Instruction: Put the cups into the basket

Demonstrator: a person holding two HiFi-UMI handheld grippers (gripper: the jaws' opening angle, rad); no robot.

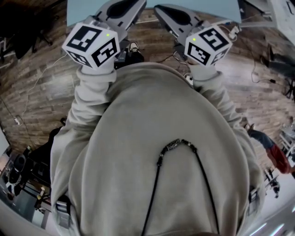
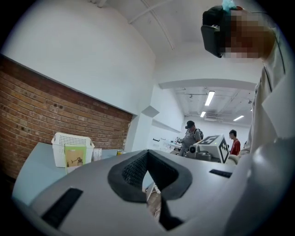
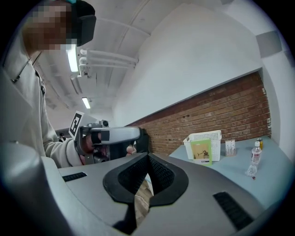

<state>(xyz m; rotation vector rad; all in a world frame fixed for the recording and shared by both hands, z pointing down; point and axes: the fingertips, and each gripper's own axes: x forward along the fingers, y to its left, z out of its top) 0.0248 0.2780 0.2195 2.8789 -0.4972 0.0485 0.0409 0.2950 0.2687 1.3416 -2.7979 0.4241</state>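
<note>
No cup shows in any view. The white slatted basket [image 2: 71, 148] stands on the light blue table [image 2: 32, 175], with a green card against its front; the right gripper view has the basket [image 3: 203, 143] too. I hold both grippers up in front of my chest, away from the table. My left gripper [image 2: 147, 152] is shut, its black pads meeting with nothing between them. My right gripper [image 3: 147, 156] is shut and empty as well. From the head view, the left gripper [image 1: 120, 9] and the right gripper [image 1: 177, 16] point forward side by side.
A clear plastic bottle [image 3: 254, 159] and a small card stand [image 3: 230, 147] sit on the table right of the basket. A brick wall [image 3: 221, 115] runs behind the table. Two people [image 2: 191, 136] stand in the far room. The floor below is wood planks [image 1: 41, 92].
</note>
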